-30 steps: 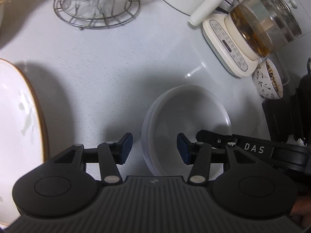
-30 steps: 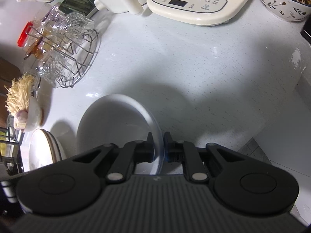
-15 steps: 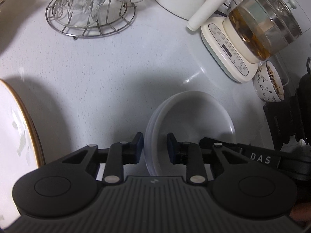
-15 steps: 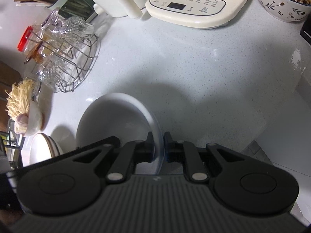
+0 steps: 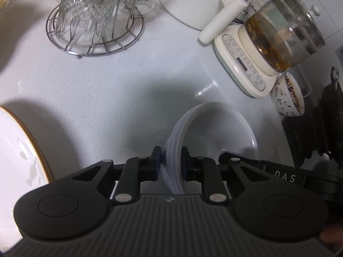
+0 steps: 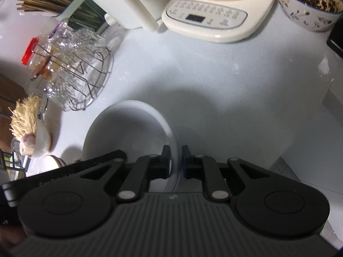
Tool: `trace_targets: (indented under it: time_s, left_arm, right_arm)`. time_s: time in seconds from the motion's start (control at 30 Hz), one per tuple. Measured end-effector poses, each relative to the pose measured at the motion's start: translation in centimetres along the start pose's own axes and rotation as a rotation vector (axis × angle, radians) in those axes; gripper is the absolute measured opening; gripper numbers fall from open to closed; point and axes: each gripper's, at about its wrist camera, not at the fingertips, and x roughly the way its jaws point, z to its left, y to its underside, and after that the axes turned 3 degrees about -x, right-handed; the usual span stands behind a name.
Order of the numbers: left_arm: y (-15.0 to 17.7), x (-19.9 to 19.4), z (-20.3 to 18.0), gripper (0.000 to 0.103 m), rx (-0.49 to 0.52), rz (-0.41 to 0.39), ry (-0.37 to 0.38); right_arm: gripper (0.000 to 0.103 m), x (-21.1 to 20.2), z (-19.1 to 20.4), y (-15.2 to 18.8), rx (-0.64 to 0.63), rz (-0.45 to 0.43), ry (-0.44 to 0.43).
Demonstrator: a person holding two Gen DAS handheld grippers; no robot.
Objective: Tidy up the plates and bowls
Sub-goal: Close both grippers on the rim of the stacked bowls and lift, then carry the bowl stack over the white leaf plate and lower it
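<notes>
Your left gripper has just closed onto the near rim of the stacked white bowls on the counter; your right gripper clamps the opposite rim.

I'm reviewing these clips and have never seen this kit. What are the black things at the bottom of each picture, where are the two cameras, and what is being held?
No robot here: a person carries a two-finger gripper in each hand, and each gripper has a fisheye camera looking forward along its fingers. The black shapes at the bottom are those grippers.

The left camera shows the left gripper, which has just been closing, clamped on the rim of a stack of white bowls. The right camera shows the right gripper clamped on the opposite rim of the same stack.

On the white counter stand a wire rack of glasses, a glass kettle on a cream base, a patterned bowl and a gold-rimmed plate.
</notes>
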Motion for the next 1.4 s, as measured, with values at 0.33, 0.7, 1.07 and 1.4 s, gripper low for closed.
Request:
trace_targets:
  time_s: [0.33,0.7,1.07,1.4]
  left_arm:
    - [-0.8,-4.3,-0.8,0.023,0.031,-0.013,0.017]
    - [-1.4,-8.9,0.0,0.023,0.067,-0.041,0.015]
    - [-1.2,-13.8,3.3,0.023,0.001,-0.13,-0.008]
    - [0.5,-18.9,9.1,0.024,-0.087,-0.206,-0.057]
  right_arm:
    - [0.014,-2.9,1.8,-0.3,-0.015,-0.028,-0.03]
    - [0.015,-4.6,5.2,-0.6,-0.087,-0.054,-0.074]
    - [0.016,-4.8,9.8,-0.1,-0.175,-0.072,-0.137]
    - [0.016,-3.3,15.8,1.6,-0.293,-0.041,-0.215]
